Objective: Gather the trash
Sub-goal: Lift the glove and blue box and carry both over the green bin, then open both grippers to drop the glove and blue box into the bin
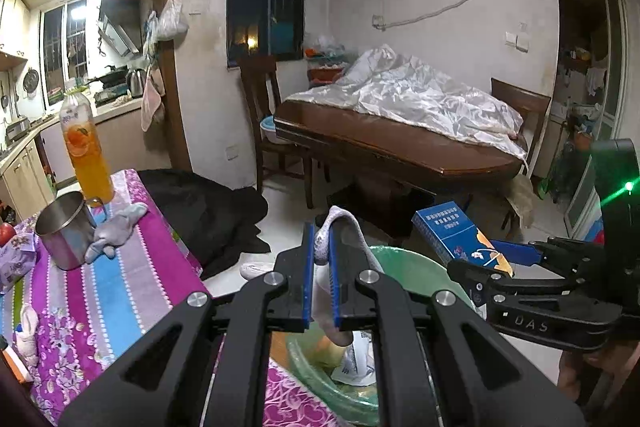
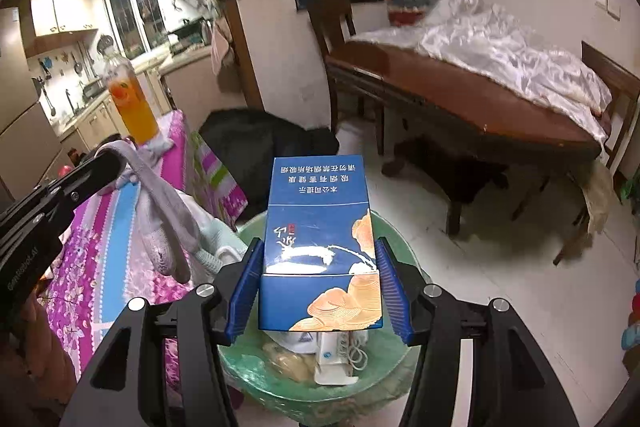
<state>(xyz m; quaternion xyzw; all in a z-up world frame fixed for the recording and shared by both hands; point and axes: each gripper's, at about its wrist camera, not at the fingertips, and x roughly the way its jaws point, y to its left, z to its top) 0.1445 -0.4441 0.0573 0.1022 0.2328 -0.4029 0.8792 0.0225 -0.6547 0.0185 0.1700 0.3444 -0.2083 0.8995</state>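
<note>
Sock (image 1: 340, 227) – grey, limp | blue carton (image 2: 320, 247) – above green-lined bin (image 2: 400, 359)

Blue carton (image 2: 320, 251), grey sock (image 1: 344, 227) above bin (image 2: 248, 379)

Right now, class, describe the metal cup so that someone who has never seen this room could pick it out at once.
Find the table with the pink and purple striped cloth at the left of the left tool's view. At its far end stands a tall orange drink bottle; the metal cup stands just in front of it, beside a crumpled grey sock. It is the only shiny, open-topped steel thing there.
</note>
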